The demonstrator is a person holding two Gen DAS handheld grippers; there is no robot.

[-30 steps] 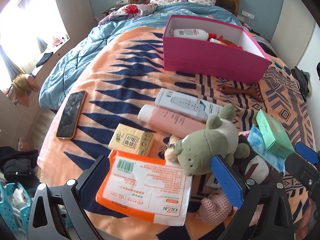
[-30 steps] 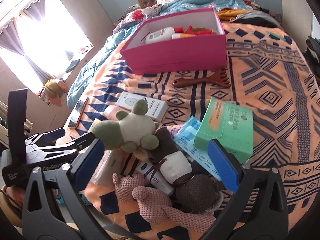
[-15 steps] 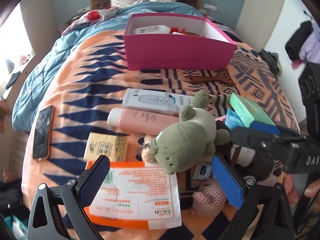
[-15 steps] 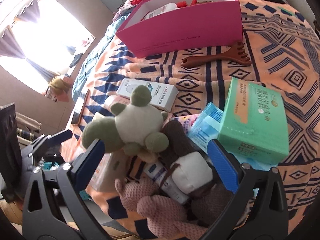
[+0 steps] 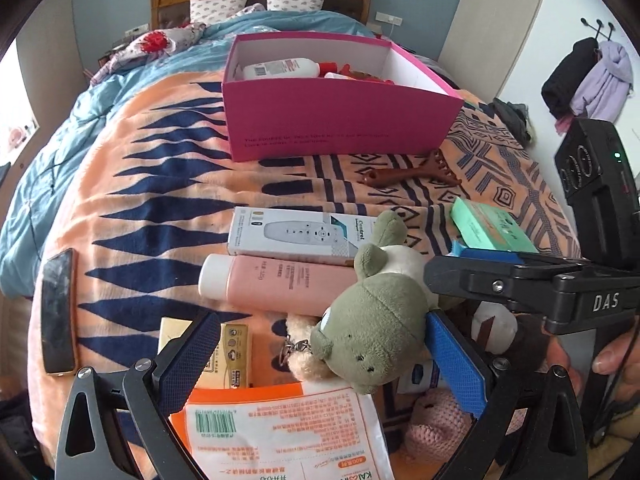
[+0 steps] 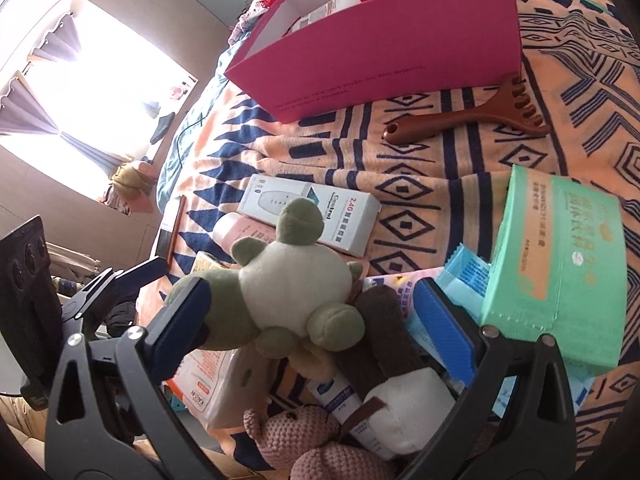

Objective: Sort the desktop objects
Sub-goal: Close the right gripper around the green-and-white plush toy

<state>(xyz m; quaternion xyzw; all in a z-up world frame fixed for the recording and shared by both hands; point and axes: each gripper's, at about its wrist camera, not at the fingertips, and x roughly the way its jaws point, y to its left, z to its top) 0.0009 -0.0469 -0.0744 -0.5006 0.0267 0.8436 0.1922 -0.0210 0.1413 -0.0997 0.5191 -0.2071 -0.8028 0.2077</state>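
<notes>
A green plush frog (image 5: 372, 320) lies on a heap of toys at the near edge of the bed. My left gripper (image 5: 324, 364) is open, and the frog's head sits between its blue pads, close to the right one. My right gripper (image 6: 312, 326) is open too and straddles the frog's (image 6: 288, 280) body from the other side. A pink box (image 5: 340, 120) stands farther up the bed, with a white bottle and red items inside. Under the frog lie a brown-and-white plush (image 6: 400, 380), a pink crochet toy (image 6: 316, 440) and a white tube (image 6: 340, 400).
On the patterned blanket lie a white remote-control box (image 5: 296, 234), a pink bottle (image 5: 276, 280), a yellow packet (image 5: 232, 352), an orange-and-white pouch (image 5: 288, 432), a phone (image 5: 58, 312), a brown comb (image 5: 412, 174), a green box (image 6: 556, 264) and a blue packet (image 6: 464, 280).
Both grippers have closed in on the green frog from opposite sides. The right gripper now shows large at the right of the left wrist view. Both stay open.
</notes>
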